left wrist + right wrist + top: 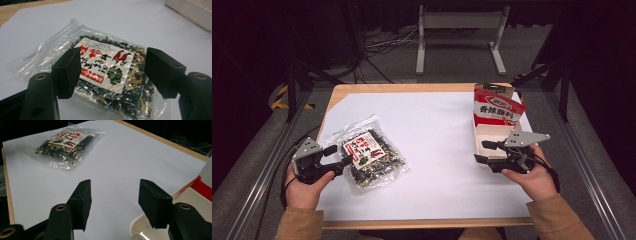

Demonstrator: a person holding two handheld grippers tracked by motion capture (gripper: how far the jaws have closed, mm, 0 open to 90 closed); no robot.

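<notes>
Left gripper open, nothing held, jaws astride the dried-vegetable bag; slippery film could be pinched without contents. Right gripper open, empty, beside the white tray, which could be nudged.

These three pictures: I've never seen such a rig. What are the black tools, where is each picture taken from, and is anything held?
A person holds a hand-held gripper in each hand. The high view looks down on the table; the other two views look along each tool's own black jaws. The left hand-held gripper is open, its jaws astride a clear snack bag without pressing it. The right hand-held gripper is open and empty, by a white tray that holds a red packet. Nothing is held.
</notes>
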